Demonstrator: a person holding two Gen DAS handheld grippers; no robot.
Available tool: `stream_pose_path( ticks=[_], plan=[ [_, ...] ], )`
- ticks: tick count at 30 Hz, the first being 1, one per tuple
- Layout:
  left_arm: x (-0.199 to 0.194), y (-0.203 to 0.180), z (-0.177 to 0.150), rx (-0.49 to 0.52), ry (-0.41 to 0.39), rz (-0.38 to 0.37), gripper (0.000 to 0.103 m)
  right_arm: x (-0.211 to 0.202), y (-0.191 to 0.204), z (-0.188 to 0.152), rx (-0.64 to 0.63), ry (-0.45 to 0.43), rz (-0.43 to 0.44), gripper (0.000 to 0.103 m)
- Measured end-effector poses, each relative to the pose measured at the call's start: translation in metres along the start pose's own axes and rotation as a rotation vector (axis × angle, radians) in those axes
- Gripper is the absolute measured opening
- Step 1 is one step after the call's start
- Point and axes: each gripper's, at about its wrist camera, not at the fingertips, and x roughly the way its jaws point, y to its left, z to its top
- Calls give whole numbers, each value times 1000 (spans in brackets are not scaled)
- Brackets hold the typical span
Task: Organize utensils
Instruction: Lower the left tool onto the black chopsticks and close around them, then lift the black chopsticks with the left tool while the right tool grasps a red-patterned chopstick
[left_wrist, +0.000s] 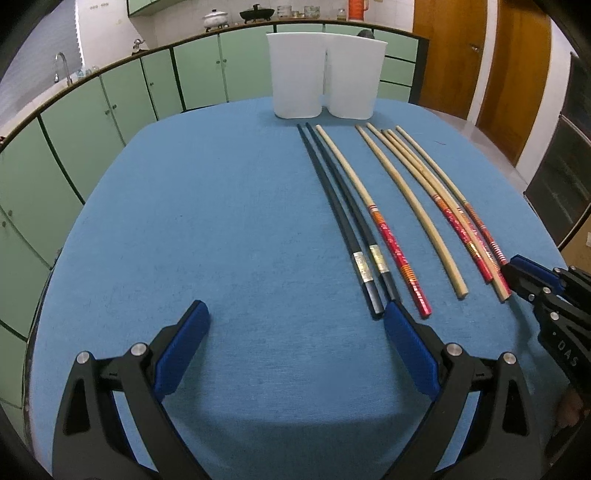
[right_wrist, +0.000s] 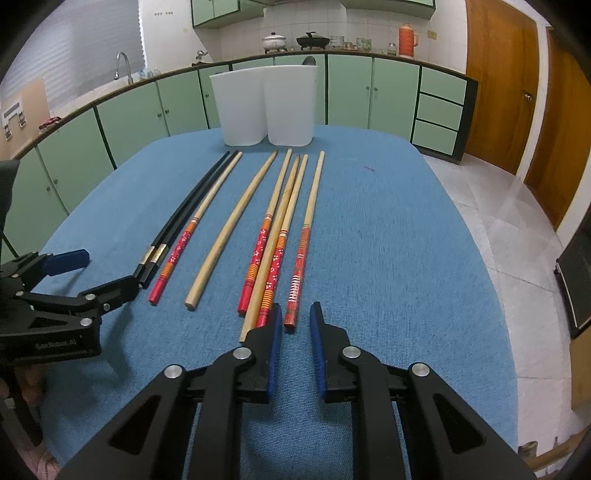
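On the blue cloth-covered table (right_wrist: 388, 221) a row of long chopsticks lies flat, tips toward two white plastic holder cups (right_wrist: 264, 107) standing side by side at the far edge. From left to right in the right wrist view: a pair of black lacquered chopsticks with silver bands (right_wrist: 184, 212), a wooden chopstick with a red patterned handle (right_wrist: 192, 232), a plain wooden chopstick (right_wrist: 231, 229), then a loose cluster of red-handled and plain wooden sticks (right_wrist: 284, 236), some overlapping.

The left claw (left_wrist: 295, 317) hovers wide open and empty, its right finger just beside the butt ends of the black pair. The right claw (right_wrist: 295, 317) is narrowly parted, holding nothing, lined up with the butt end of the rightmost red-handled stick (right_wrist: 301, 258).

These sticks are probably light, stiff and thin; the lacquered black ones are likely slippery and apt to roll. Lying flat on cloth, each is best pinched across its thicker handle end, where the pads have most to bite, one at a time in the overlapping cluster.
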Motion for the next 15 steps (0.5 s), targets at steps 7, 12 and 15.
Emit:
stream_pose_path(
  ticks=[7,12,15],
  plan=[
    [-3,12,2,-33,1,30,93,-1,-3,-1,11,-2,5,15],
    [-1,-2,2,-5,1,3,84,0,-2,0,10,1,2,15],
    [0,-7,7,0,-10,-22,68,2,-3,2,21,4,3,15]
  ],
)
